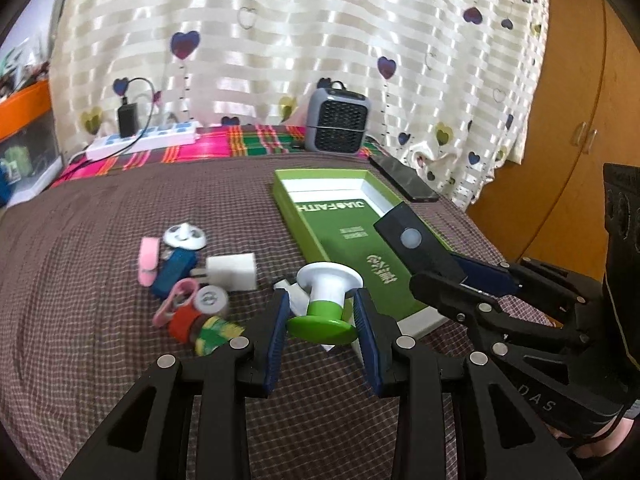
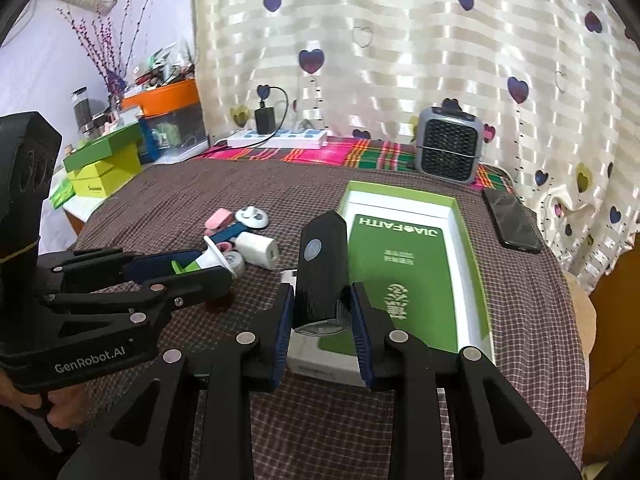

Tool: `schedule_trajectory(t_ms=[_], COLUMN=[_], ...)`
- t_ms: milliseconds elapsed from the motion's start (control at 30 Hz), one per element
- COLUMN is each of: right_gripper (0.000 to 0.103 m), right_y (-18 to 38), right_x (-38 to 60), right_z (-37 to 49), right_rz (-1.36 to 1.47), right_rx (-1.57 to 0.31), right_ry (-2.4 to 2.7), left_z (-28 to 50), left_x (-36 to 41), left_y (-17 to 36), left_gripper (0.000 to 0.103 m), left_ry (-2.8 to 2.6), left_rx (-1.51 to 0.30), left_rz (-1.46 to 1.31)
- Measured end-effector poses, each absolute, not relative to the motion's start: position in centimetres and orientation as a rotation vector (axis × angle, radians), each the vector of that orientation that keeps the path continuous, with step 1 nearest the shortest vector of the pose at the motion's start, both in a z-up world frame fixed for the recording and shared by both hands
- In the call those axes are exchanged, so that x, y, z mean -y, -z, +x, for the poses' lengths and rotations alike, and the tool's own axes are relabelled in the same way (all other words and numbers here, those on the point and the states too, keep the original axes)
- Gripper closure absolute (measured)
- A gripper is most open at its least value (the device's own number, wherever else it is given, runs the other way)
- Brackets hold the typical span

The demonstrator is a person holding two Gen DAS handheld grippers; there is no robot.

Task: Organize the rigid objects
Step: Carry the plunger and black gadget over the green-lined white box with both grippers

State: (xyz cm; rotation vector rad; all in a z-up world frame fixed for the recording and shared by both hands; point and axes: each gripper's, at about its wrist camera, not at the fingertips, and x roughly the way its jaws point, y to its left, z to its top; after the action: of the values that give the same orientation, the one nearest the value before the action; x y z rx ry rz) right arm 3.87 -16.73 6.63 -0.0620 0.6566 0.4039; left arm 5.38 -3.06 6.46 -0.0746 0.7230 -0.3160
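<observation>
My left gripper (image 1: 322,306) is shut on a white-and-green spool-shaped piece (image 1: 326,298), lifted above the checked cloth. In the right wrist view that gripper (image 2: 212,264) shows from the side with the same piece (image 2: 200,262) in it. My right gripper (image 2: 322,312) is shut on a black flashlight (image 2: 320,268) with a round grey button, held over the near left corner of the open green box (image 2: 460,232). The left wrist view shows the flashlight (image 1: 416,242) over the box (image 1: 344,216) too. A pile of small items (image 1: 192,276) lies left of the box.
The pile holds a white charger (image 1: 234,272), a white round clip (image 1: 185,236), pink clips and a blue piece. A grey mini fan (image 1: 336,122), a power strip (image 1: 144,142) and a dark phone (image 1: 402,178) lie at the back. Green boxes (image 2: 102,164) stand far left.
</observation>
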Motion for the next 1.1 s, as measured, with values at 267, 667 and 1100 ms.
schedule_trajectory(t_ms=[267, 667, 1100], right_gripper=[0.074, 0.074, 0.074], right_y=[-6.0, -3.7, -1.6], right_x=[18.8, 21.8, 23.1], right_z=[4.9, 7.2, 8.6], right_rz=[-0.036, 0.008, 0.043], right_rx=[-0.669, -0.734, -0.807], right_ry=[-0.367, -0.312, -0.29], left_z=[7.0, 9.7, 10.6], left_x=[5.7, 8.8, 10.5], left_y=[-6.3, -4.1, -3.1], left_gripper=[0.071, 0.071, 0.071], left_ry=[0.358, 0.402, 0.374], left_rx=[-0.727, -0.787, -0.814], left_rz=[-0.044, -0.032, 0.039])
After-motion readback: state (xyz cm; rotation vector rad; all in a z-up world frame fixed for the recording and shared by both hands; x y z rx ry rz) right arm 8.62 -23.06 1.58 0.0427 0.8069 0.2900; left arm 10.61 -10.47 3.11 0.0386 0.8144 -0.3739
